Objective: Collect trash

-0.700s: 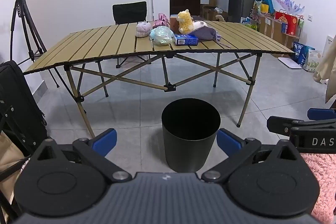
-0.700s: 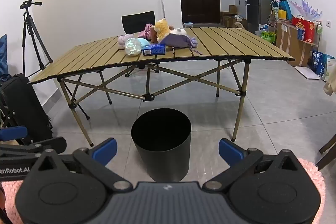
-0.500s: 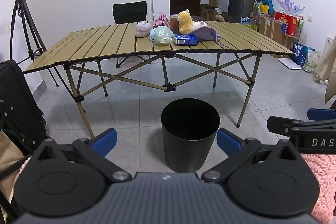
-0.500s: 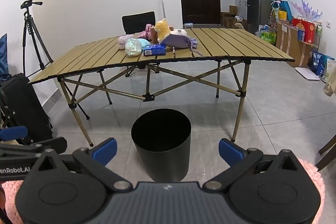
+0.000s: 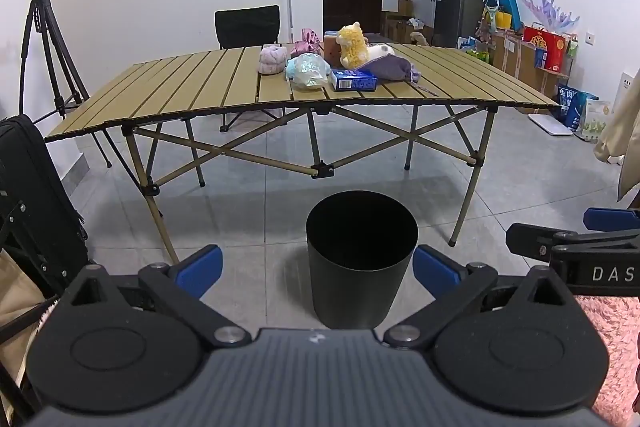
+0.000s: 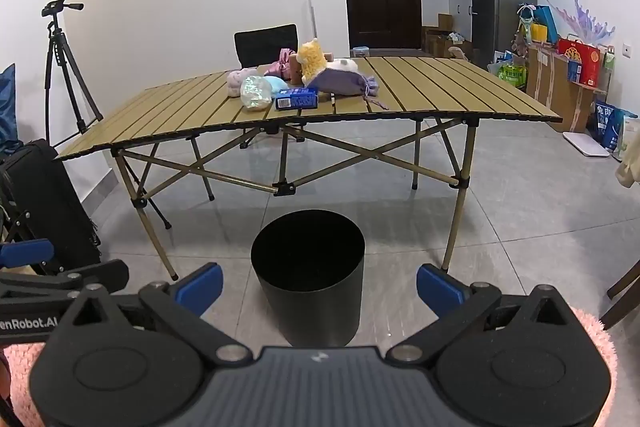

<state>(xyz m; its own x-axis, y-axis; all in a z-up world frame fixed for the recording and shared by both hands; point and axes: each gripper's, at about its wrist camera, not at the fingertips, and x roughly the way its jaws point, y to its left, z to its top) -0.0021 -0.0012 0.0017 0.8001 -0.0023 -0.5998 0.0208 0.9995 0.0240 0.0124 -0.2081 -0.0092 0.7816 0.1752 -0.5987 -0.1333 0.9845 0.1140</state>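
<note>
A black round bin (image 5: 361, 259) (image 6: 308, 275) stands on the grey floor in front of a slatted folding table (image 5: 192, 91) (image 6: 440, 87). On the table lie a crumpled clear plastic bag (image 5: 307, 71) (image 6: 255, 93), a blue box (image 5: 354, 81) (image 6: 297, 98), a purple cloth pouch (image 5: 390, 69) (image 6: 340, 83), a yellow plush toy (image 5: 352, 45) (image 6: 312, 61) and pink soft items (image 5: 272, 60) (image 6: 237, 79). My left gripper (image 5: 316, 269) and my right gripper (image 6: 319, 281) are both open and hold nothing, well short of the table. The right gripper's fingers (image 5: 560, 239) show in the left wrist view.
A tripod with a camera (image 5: 44, 27) (image 6: 64, 59) stands at the left wall beside a black case (image 5: 32, 195) (image 6: 44, 203). A black chair (image 5: 247, 25) (image 6: 267, 43) is behind the table. Boxes and bags (image 5: 540, 51) (image 6: 572, 71) line the right wall. Pink fluffy sleeves (image 5: 608, 347) (image 6: 592, 339) are at the lower edges.
</note>
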